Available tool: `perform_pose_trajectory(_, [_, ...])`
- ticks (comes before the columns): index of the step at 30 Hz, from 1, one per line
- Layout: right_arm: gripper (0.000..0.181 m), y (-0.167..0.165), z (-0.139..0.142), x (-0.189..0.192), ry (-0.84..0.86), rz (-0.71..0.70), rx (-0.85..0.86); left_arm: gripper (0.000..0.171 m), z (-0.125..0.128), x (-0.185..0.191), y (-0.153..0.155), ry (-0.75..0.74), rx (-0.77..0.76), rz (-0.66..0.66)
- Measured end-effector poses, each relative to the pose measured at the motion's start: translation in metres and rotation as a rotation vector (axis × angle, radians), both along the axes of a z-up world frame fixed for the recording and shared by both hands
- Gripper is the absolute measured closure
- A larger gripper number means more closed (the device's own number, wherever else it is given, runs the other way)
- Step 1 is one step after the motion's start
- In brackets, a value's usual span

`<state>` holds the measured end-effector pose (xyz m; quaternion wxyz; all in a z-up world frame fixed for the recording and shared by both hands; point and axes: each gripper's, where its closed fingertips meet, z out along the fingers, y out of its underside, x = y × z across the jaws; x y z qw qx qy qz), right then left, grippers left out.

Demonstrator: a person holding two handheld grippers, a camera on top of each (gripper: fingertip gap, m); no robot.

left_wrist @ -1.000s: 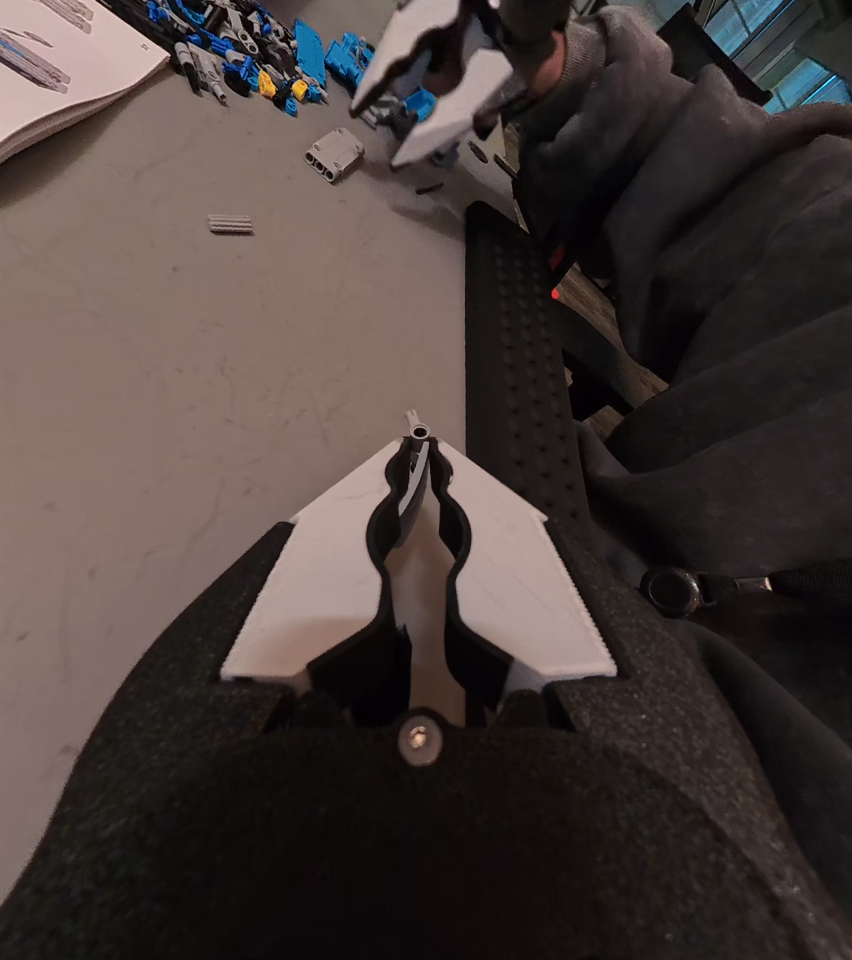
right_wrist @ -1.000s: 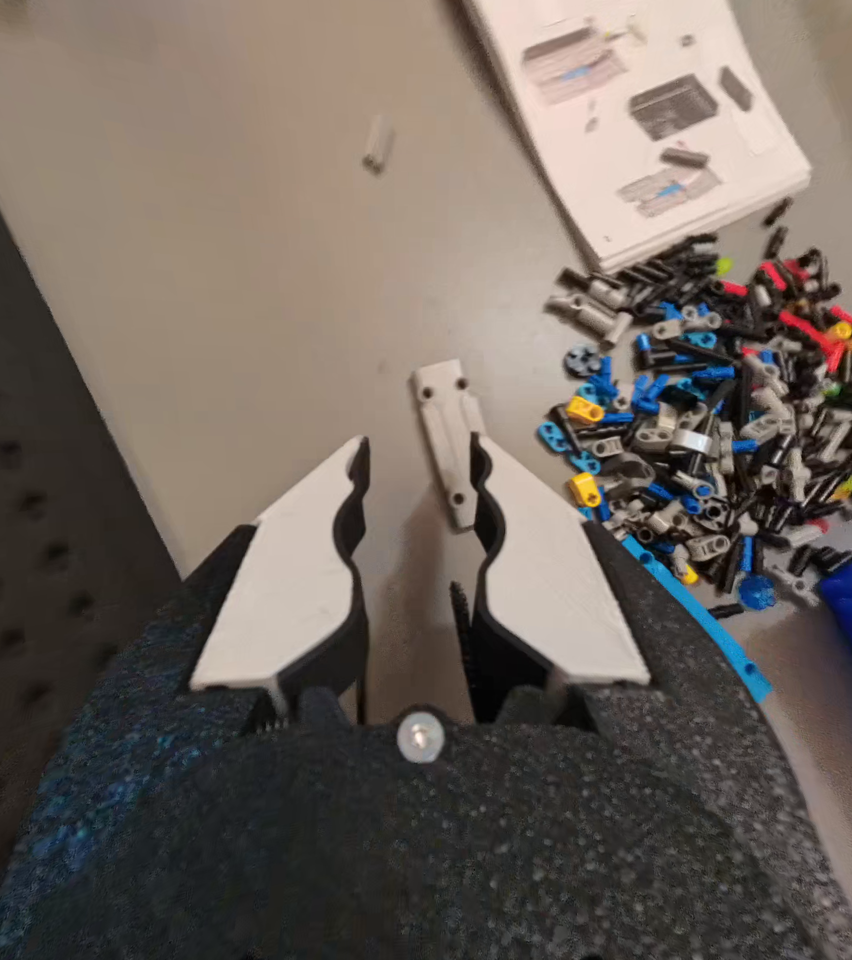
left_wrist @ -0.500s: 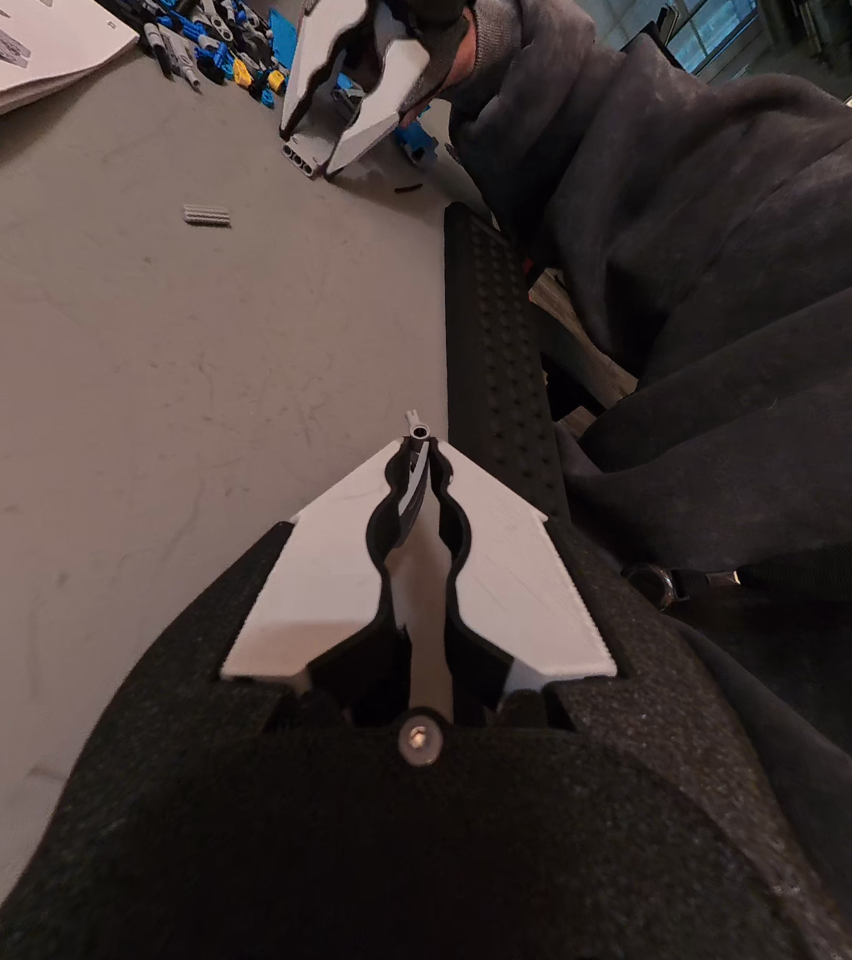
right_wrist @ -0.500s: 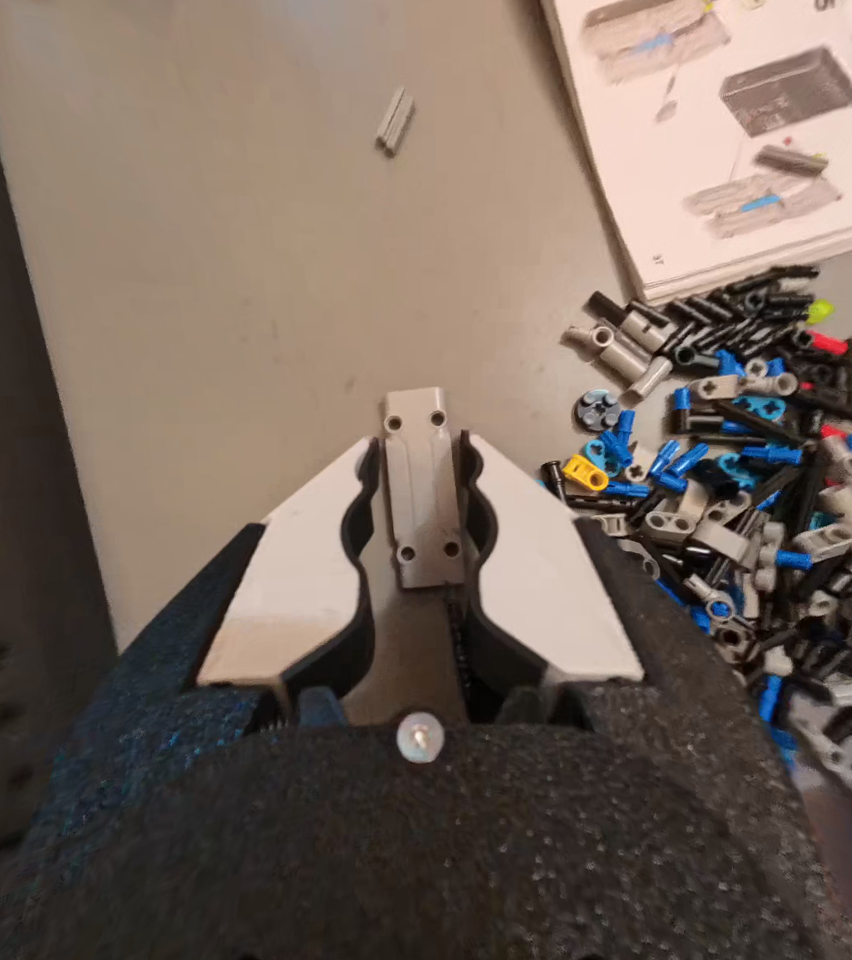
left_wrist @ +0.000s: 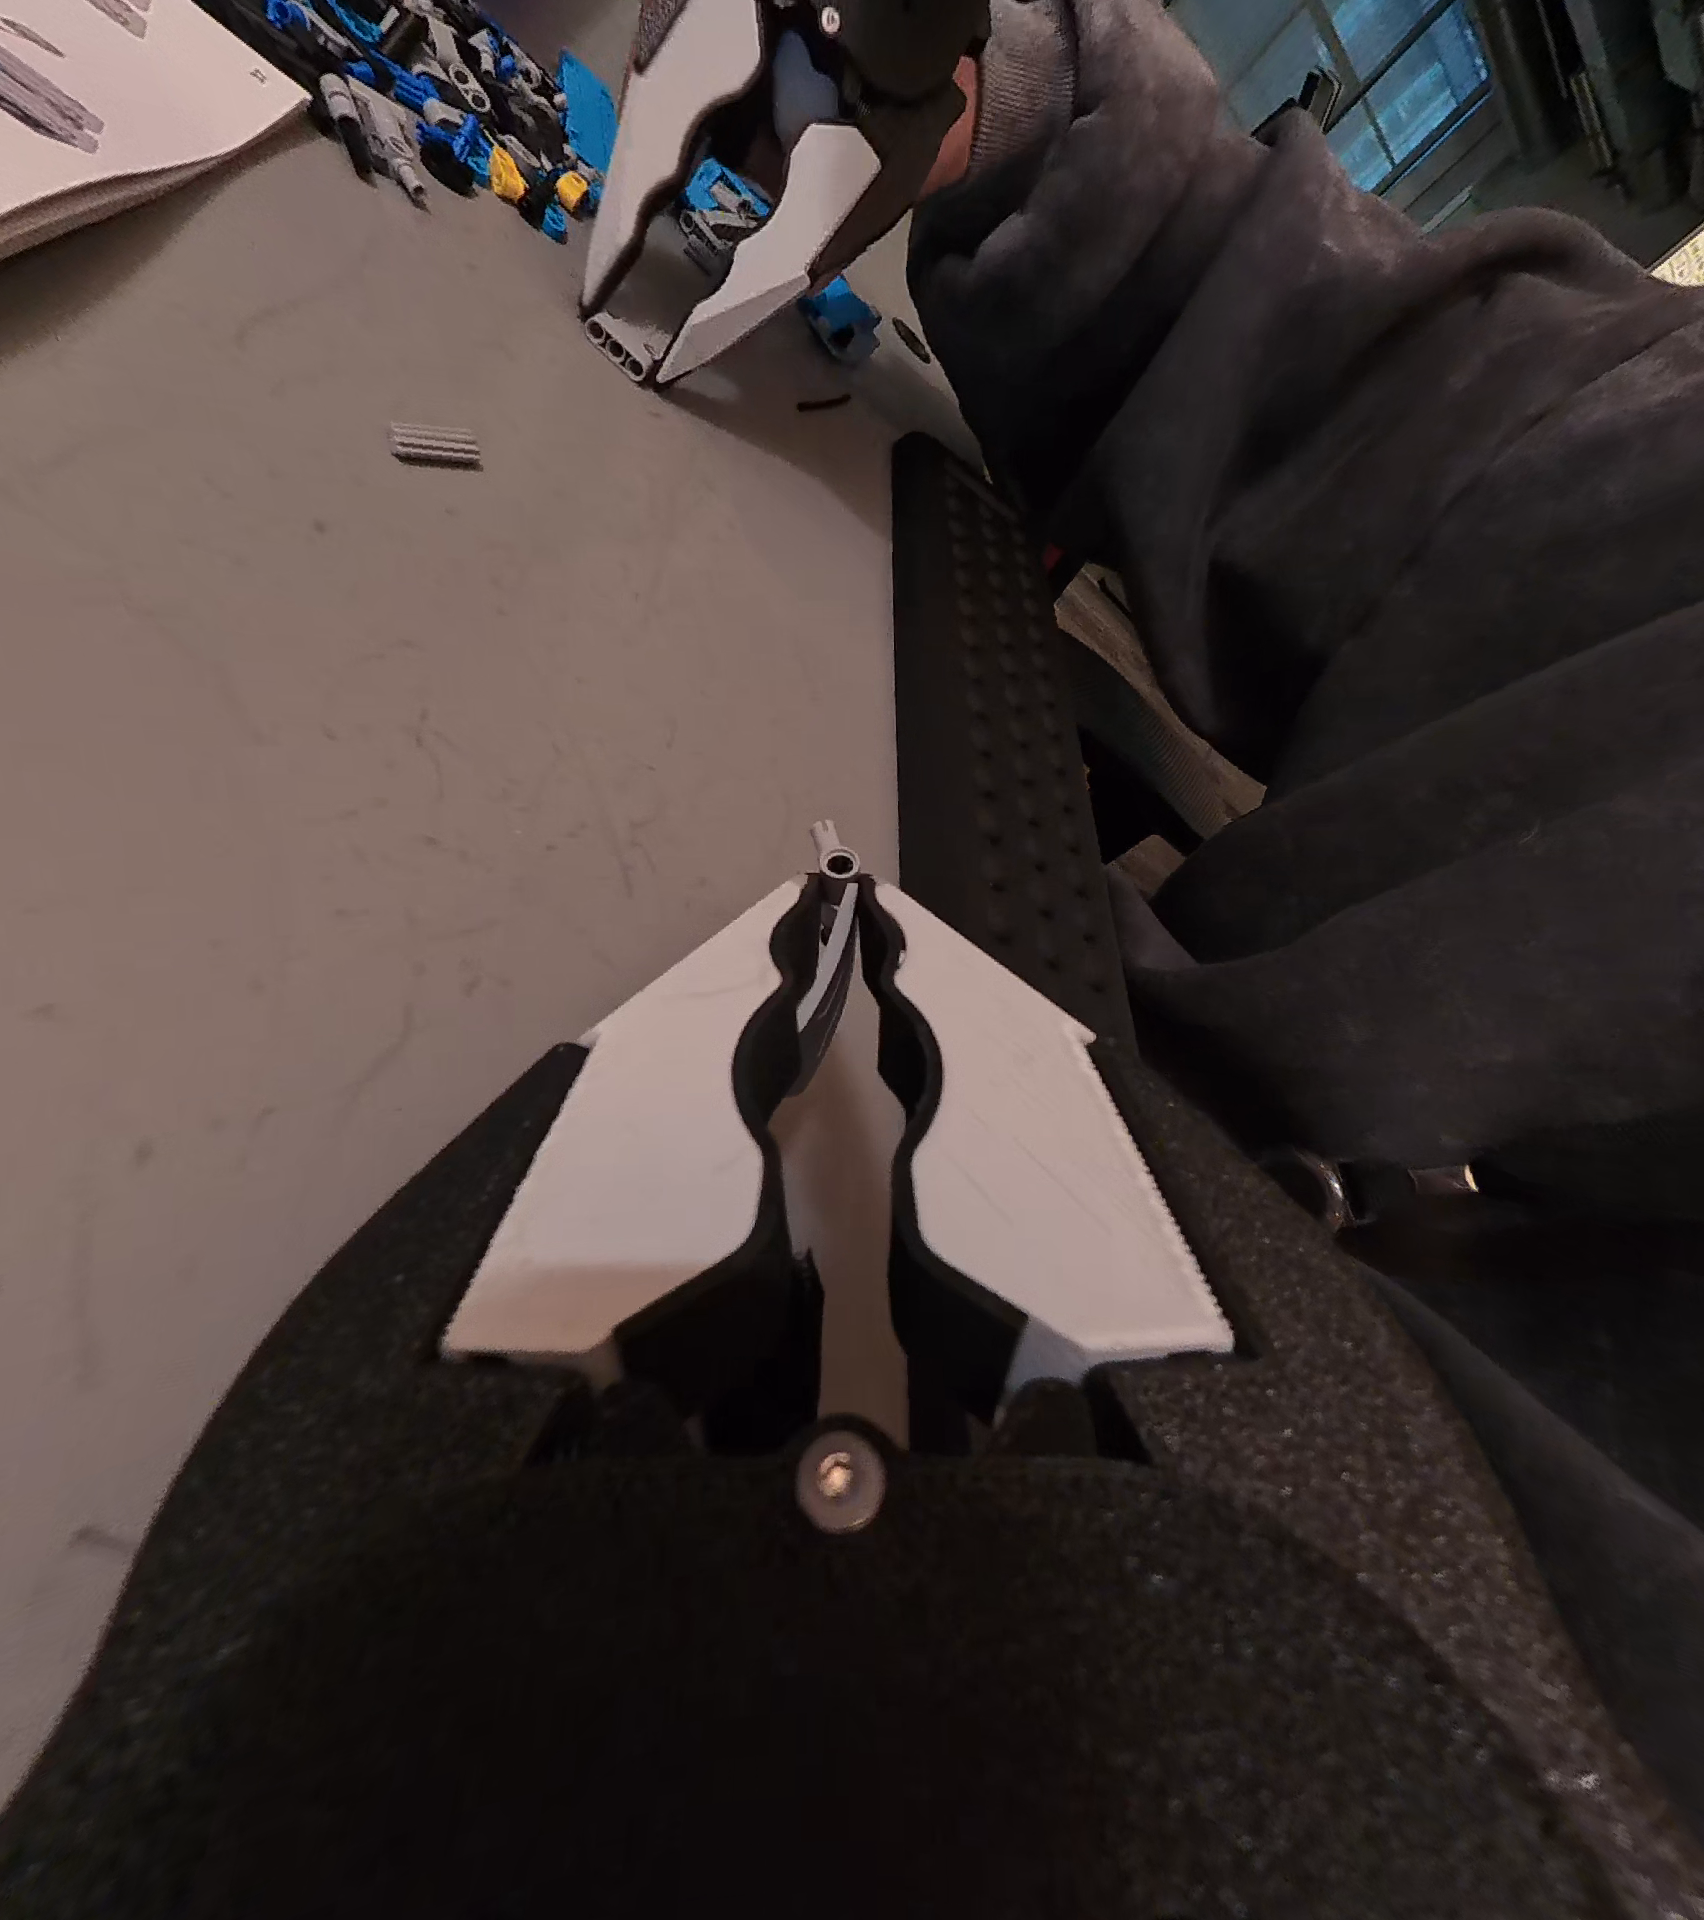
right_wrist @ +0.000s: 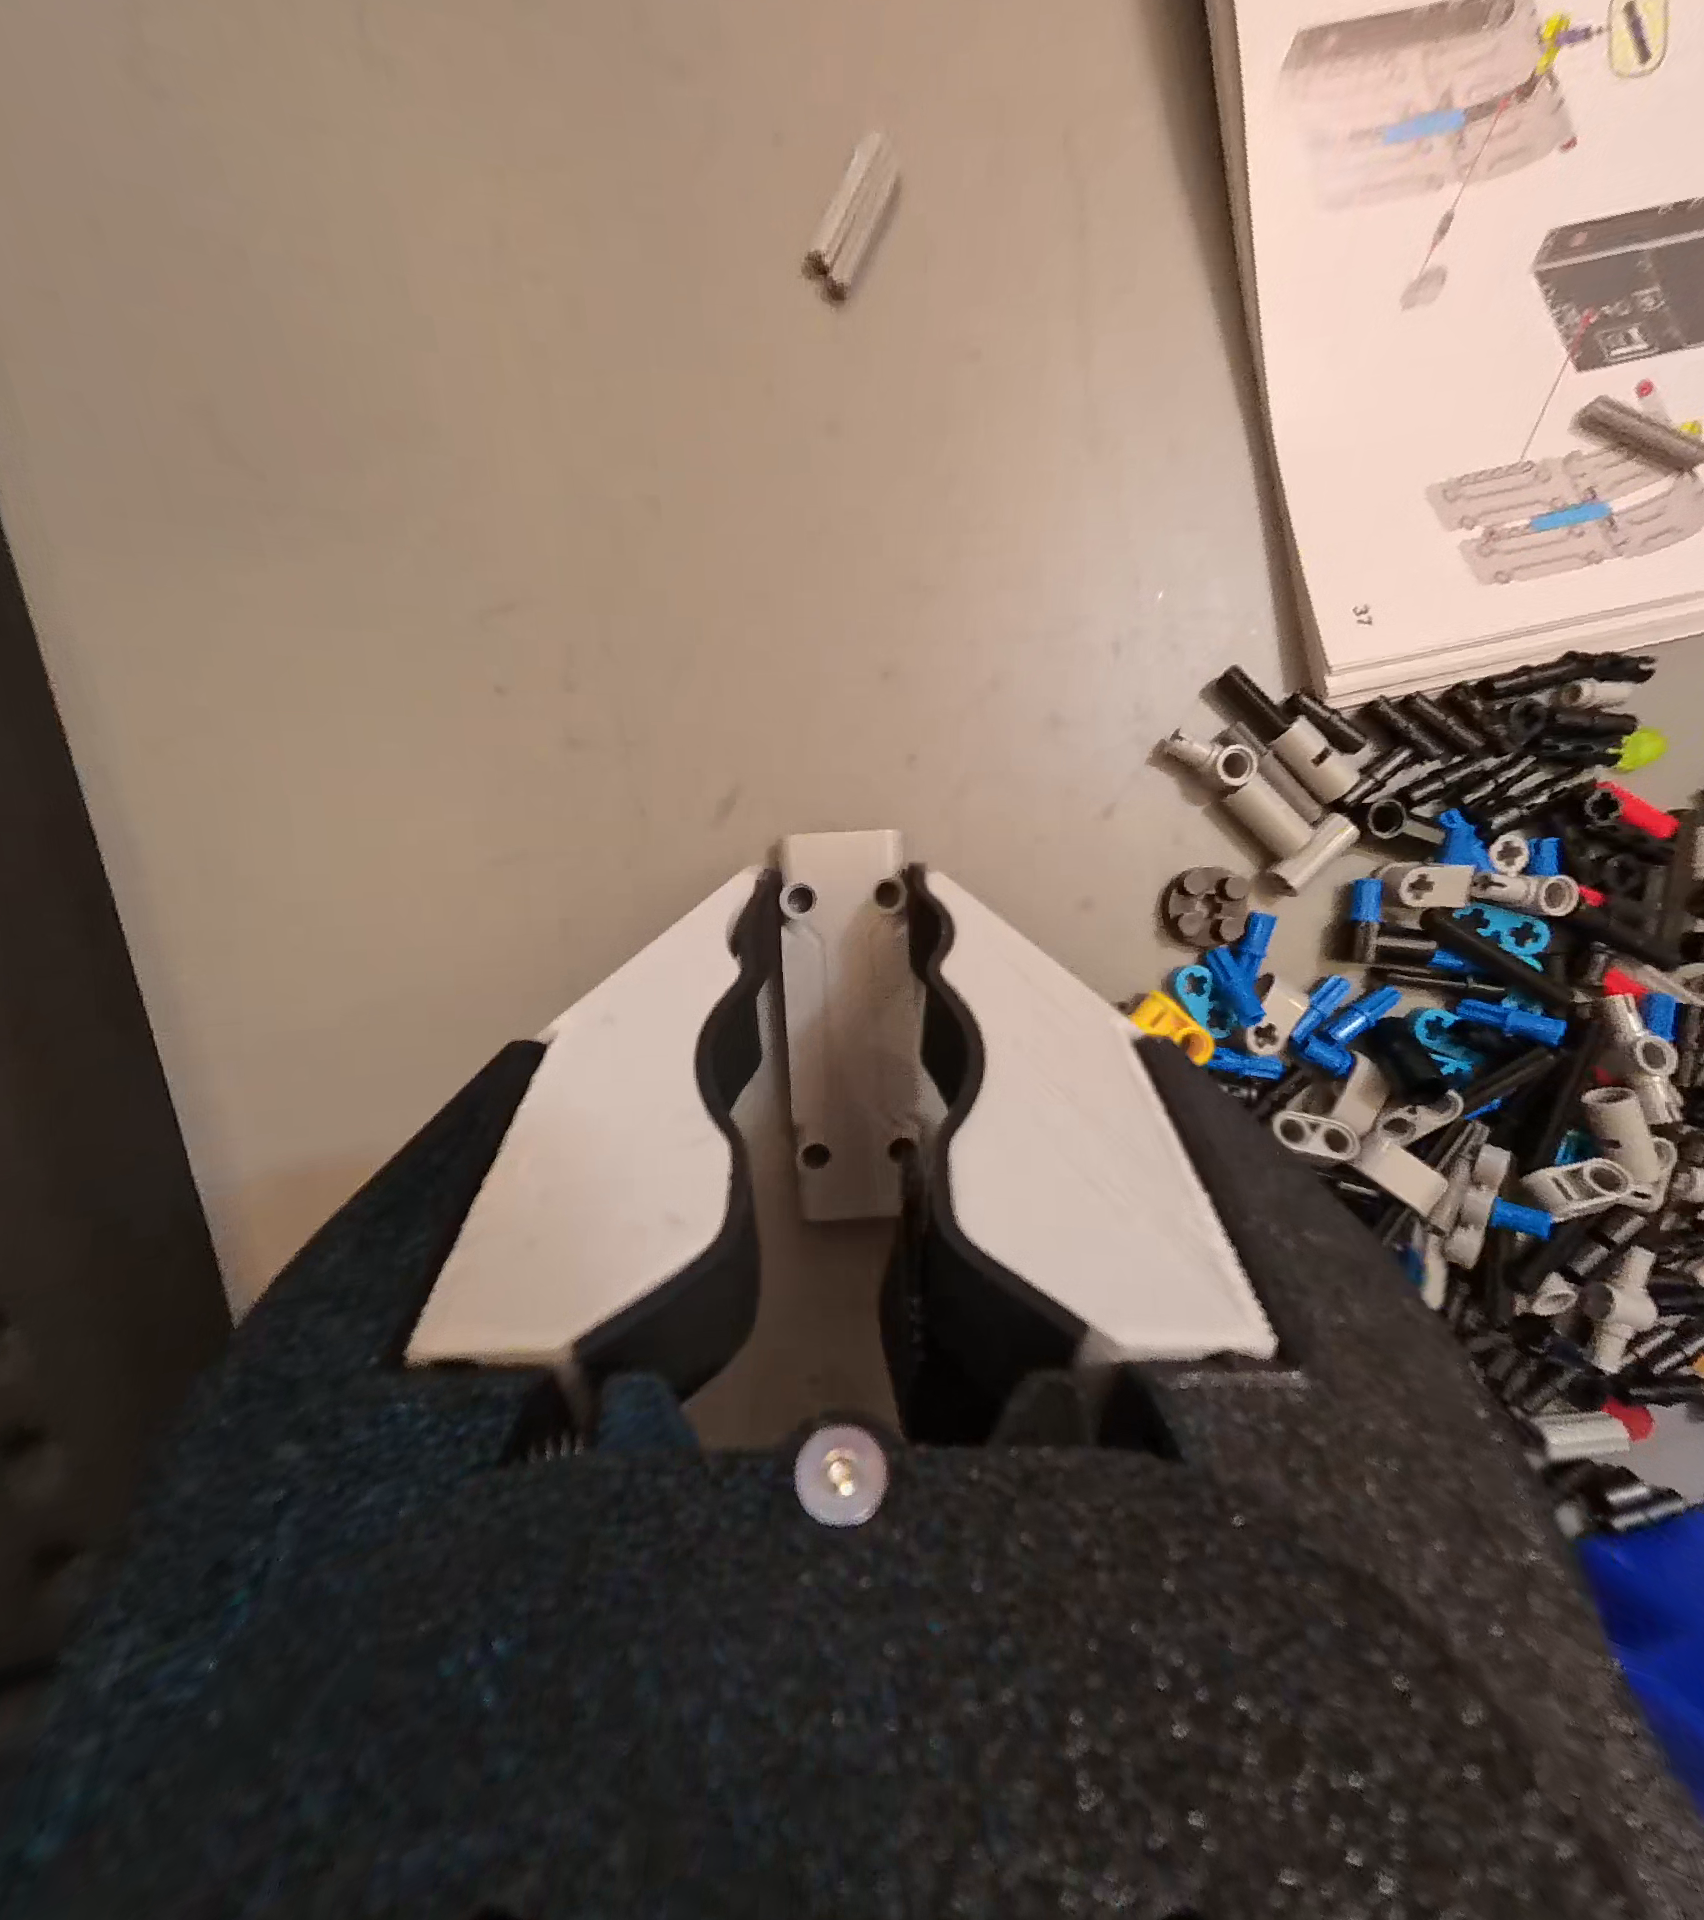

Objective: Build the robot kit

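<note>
R gripper (right_wrist: 843,883) jaws now closed on grey panel (right_wrist: 845,1023); L gripper (left_wrist: 835,883) unchanged.

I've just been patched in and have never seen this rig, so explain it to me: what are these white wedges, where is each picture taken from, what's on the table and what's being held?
The white wedges are the two fingers of hand-held grippers; a person holds one in each hand, and a camera on each looks forward along its fingers.

In the left wrist view, the left gripper is shut on a thin grey pin poking out of its tips, near the table's black edge strip. The right gripper shows farther off, beside the person's dark sleeve.

In the right wrist view, the right gripper is shut on a flat grey panel with holes at its corners.

On the grey table lie a short grey axle, a pile of small black, grey, blue and red parts, and an open instruction booklet.
</note>
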<state>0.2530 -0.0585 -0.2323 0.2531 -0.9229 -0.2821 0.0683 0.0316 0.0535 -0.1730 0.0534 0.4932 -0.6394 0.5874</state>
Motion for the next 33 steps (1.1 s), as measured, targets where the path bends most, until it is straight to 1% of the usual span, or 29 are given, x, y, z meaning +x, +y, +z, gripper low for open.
perform_pose_trajectory(4, [0.158,0.002,0.000,-0.002,0.069,-0.020,0.019,0.166,0.002,-0.001,-0.002,-0.008,-0.001,-0.008])
perform_pose_trajectory(6, [0.159,0.006,0.001,-0.004,0.041,-0.014,0.034,0.166,0.003,0.000,-0.002,-0.011,-0.006,-0.003])
perform_pose_trajectory(7, [0.159,0.012,0.005,-0.011,0.008,0.003,0.064,0.166,0.003,0.001,-0.001,-0.014,-0.011,0.004])
perform_pose_trajectory(9, [0.159,0.035,0.029,-0.054,-0.010,0.077,0.181,0.166,0.006,0.003,0.002,-0.015,-0.040,0.020])
perform_pose_trajectory(11, [0.159,0.059,0.049,-0.110,-0.094,0.193,0.301,0.167,0.009,0.003,0.004,-0.004,-0.095,0.026])
perform_pose_trajectory(12, [0.159,0.070,0.050,-0.134,-0.192,0.257,0.357,0.167,0.009,0.004,0.006,0.009,-0.112,0.032])
perform_pose_trajectory(13, [0.160,0.082,0.049,-0.150,-0.312,0.295,0.407,0.167,0.007,0.004,0.006,0.027,-0.127,0.035])
perform_pose_trajectory(14, [0.159,0.094,0.046,-0.164,-0.396,0.316,0.451,0.167,0.004,0.004,0.006,0.045,-0.143,0.031])
perform_pose_trajectory(15, [0.160,0.105,0.046,-0.179,-0.429,0.319,0.503,0.167,0.002,0.004,0.005,0.059,-0.154,0.030])
perform_pose_trajectory(17, [0.160,0.120,0.048,-0.198,-0.411,0.278,0.591,0.167,-0.001,0.004,0.005,0.076,-0.162,0.026])
perform_pose_trajectory(19, [0.160,0.123,0.048,-0.206,-0.350,0.244,0.642,0.168,0.001,0.004,0.006,0.074,-0.176,0.026])
perform_pose_trajectory(21, [0.160,0.119,0.050,-0.207,-0.389,0.270,0.675,0.167,0.005,0.002,0.005,0.070,-0.206,0.014])
perform_pose_trajectory(22, [0.160,0.118,0.052,-0.209,-0.379,0.278,0.682,0.167,0.006,0.002,0.004,0.071,-0.216,0.008])
perform_pose_trajectory(23, [0.160,0.118,0.049,-0.209,-0.344,0.267,0.669,0.167,0.004,0.002,0.005,0.078,-0.209,0.010])
perform_pose_trajectory(25, [0.160,0.118,0.046,-0.205,-0.341,0.263,0.667,0.167,0.004,0.002,0.005,0.084,-0.217,0.006])
perform_pose_trajectory(29, [0.160,0.117,0.055,-0.203,-0.265,0.234,0.685,0.167,0.004,0.002,0.009,0.088,-0.220,0.015])
perform_pose_trajectory(33, [0.159,0.117,0.051,-0.211,-0.260,0.259,0.667,0.167,0.001,0.001,0.006,0.093,-0.200,0.003])
